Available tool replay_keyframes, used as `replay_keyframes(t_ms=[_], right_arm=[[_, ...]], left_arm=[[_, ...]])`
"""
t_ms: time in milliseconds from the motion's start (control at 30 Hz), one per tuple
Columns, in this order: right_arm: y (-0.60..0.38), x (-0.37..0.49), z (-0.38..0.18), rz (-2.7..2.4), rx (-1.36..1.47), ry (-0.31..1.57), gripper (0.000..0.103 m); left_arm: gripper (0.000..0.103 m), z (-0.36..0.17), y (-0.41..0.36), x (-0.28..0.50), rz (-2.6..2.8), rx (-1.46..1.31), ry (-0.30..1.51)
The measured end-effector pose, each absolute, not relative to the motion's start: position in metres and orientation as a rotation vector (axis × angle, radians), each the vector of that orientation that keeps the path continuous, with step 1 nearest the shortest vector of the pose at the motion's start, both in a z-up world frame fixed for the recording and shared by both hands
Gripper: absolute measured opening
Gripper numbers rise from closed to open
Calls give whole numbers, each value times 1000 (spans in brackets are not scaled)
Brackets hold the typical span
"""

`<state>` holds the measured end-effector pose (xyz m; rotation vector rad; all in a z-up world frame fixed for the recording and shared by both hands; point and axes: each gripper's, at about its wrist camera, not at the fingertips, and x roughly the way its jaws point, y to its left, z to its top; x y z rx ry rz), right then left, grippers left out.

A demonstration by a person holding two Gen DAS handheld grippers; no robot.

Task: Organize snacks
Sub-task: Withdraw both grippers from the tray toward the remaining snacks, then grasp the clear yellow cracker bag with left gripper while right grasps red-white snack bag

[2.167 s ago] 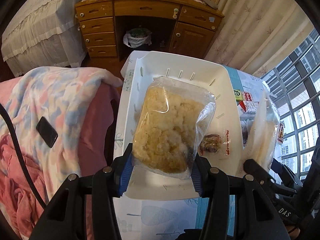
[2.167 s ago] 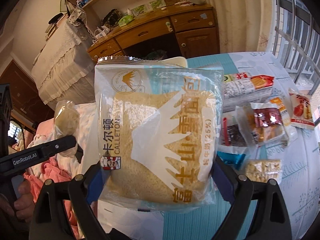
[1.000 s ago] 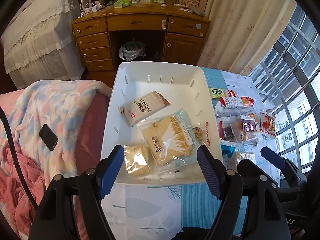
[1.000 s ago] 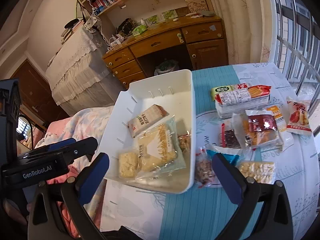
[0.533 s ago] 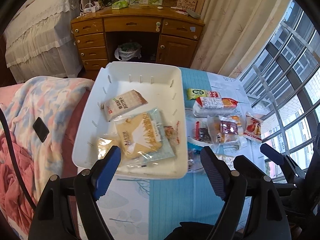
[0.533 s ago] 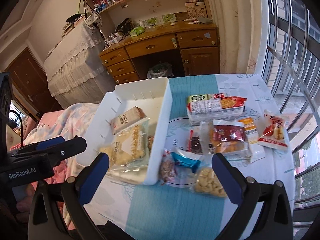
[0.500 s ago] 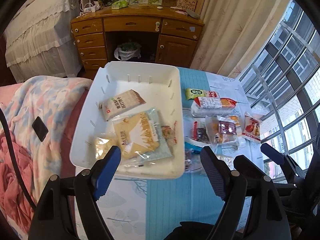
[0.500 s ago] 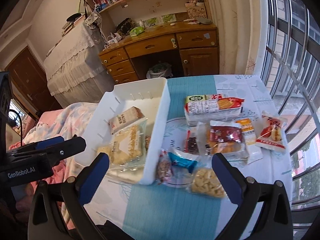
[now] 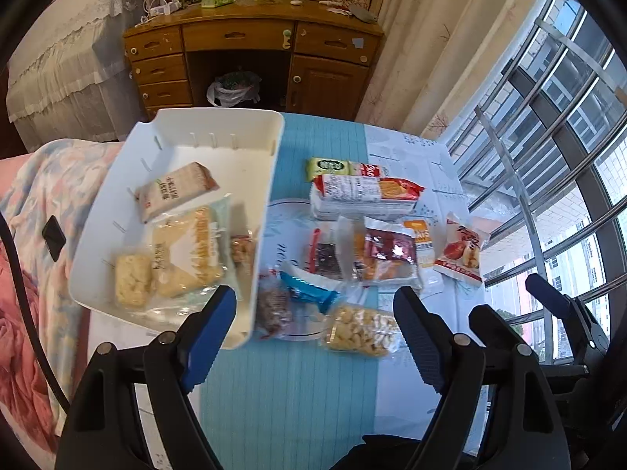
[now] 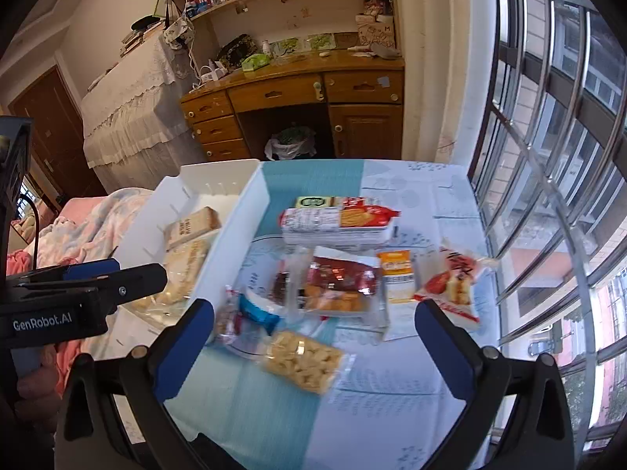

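A white bin [image 9: 250,129] [image 10: 250,192] on the table's left side holds a big bread bag [image 9: 188,250], a small cake bag [image 9: 132,284], a brown bar [image 9: 176,192] and a small nut pack [image 9: 243,248]. Loose snacks lie to its right: a cracker pack [image 9: 364,196] [image 10: 337,221], a red-labelled pastry bag [image 9: 386,254] [image 10: 341,286], a puffed-snack bag [image 9: 362,333] [image 10: 301,360], a blue wrapper [image 9: 309,290] and a red-white pack [image 9: 462,250] [image 10: 450,286]. My left gripper [image 9: 313,333] hangs open above the puffed-snack bag. My right gripper [image 10: 313,344] is open over the same pile, holding nothing.
The table wears a teal and white cloth [image 9: 286,391]. A pastel blanket [image 9: 47,180] with a dark phone [image 9: 54,231] lies left of the bin. A wooden desk [image 9: 250,51] stands beyond the table, window bars [image 10: 548,156] to the right.
Both grippers let go of their bread bags, which now lie in the bin. Both have since moved right, from over the bin to over the loose snacks.
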<state>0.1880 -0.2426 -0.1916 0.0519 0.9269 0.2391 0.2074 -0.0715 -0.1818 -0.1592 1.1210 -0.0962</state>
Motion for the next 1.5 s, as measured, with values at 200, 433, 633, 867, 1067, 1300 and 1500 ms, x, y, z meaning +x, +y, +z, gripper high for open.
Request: replay_keyframes(t_ms=[200,433,633,867,1067,1300,1500], right_arm=[[-283,192,-196,222,29,918,103],[-316,196,-206,219,38,926,102],[-343,209,-222,244,179,999,90],[-361,231,-244,243,279,1066,90],[-375,256,-277,211,385,1122,90],[-384,279,-321,169,504,1197,85],[-383,290,-336,168,502,1196,85]], left_arm=[[82,-195,-112,209,-99,-167,1154],[84,-217,-142,212,-86,-171,1219],[85,-248,-154,214,-42,-194,1308],[85,-289,-156,217,62,-219,1399],[85,-323,-148,224,159,-322,1461],[85,-342,-138,233,237,-370,1471],[86,-359,-124,236,312,-467,1496]])
